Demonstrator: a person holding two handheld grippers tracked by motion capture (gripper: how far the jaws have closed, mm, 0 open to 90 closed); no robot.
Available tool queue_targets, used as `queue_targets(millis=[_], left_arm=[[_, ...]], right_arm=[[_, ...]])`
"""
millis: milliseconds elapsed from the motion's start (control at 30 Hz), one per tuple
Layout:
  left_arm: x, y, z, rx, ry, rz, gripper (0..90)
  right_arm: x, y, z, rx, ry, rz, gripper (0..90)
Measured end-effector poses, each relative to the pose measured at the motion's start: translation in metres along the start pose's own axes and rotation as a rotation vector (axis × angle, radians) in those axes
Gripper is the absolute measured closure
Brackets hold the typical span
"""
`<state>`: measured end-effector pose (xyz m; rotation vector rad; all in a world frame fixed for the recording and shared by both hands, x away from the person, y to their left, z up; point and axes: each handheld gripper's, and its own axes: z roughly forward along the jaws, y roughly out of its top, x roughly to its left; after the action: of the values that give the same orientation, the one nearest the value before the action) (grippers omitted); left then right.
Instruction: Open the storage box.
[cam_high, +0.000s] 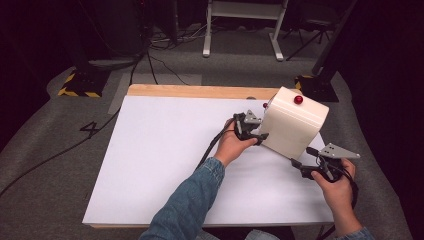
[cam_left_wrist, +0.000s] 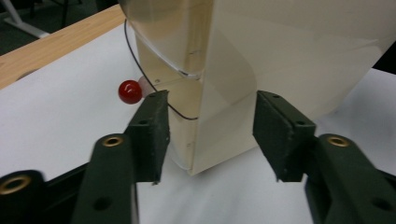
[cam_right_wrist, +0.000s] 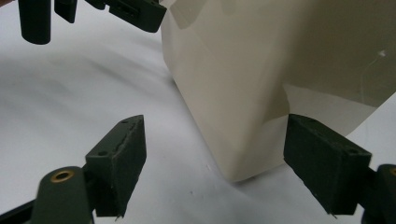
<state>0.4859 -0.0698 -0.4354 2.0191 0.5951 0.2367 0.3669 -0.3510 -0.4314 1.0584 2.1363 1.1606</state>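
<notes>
A cream box (cam_high: 292, 122) stands tilted on the white board (cam_high: 165, 160) at the right. It has a red knob (cam_high: 298, 99) on top and another red knob (cam_high: 265, 105) on its far left side. My left gripper (cam_high: 259, 137) is at the box's left face. In the left gripper view its jaws (cam_left_wrist: 210, 135) straddle a vertical corner of the box (cam_left_wrist: 224, 93), open, with a gap at the right pad (cam_left_wrist: 275, 135); a red knob (cam_left_wrist: 129, 92) sits behind. My right gripper (cam_high: 302, 156) is open by the box's near right corner. The corner of the box (cam_right_wrist: 233, 93) lies beyond its jaws (cam_right_wrist: 212, 154).
The board lies on a wooden table (cam_high: 200, 91) on grey carpet. A stand with a yellow-black striped base (cam_high: 80, 86) is at the far left, white desk legs (cam_high: 207, 47) behind. The left gripper's jaws (cam_right_wrist: 135, 11) show at the top left of the right gripper view.
</notes>
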Motion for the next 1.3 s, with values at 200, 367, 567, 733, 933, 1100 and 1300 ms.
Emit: queue_targets(millis=[200,367,567,733,933,1100,1300], left_arm=[[0.000,0.002,-0.004,0.021,0.006,0.042,55.9],[-0.004,0.004,-0.008,0.042,-0.030,0.057,63.5],[-0.003,0.007,-0.009,0.057,-0.006,0.097,70.3],[-0.003,0.007,-0.014,0.081,-0.018,0.116,76.5],[-0.022,0.002,-0.034,0.142,-0.036,0.147,80.9],[-0.051,-0.015,-0.058,0.140,-0.057,0.172,80.7],[-0.069,-0.027,-0.083,0.167,-0.039,0.196,78.3]], right_arm=[[0.000,0.001,0.002,0.001,-0.011,0.004,20.1],[0.003,0.003,0.007,0.030,-0.041,-0.004,16.8],[-0.001,0.002,0.007,0.024,-0.033,0.004,18.3],[0.002,0.002,0.009,0.035,-0.056,-0.009,18.1],[0.009,0.008,0.015,0.076,-0.107,-0.010,18.1],[0.016,0.013,0.024,0.073,-0.132,0.008,18.2],[0.024,0.021,0.039,0.063,-0.051,-0.006,15.8]])
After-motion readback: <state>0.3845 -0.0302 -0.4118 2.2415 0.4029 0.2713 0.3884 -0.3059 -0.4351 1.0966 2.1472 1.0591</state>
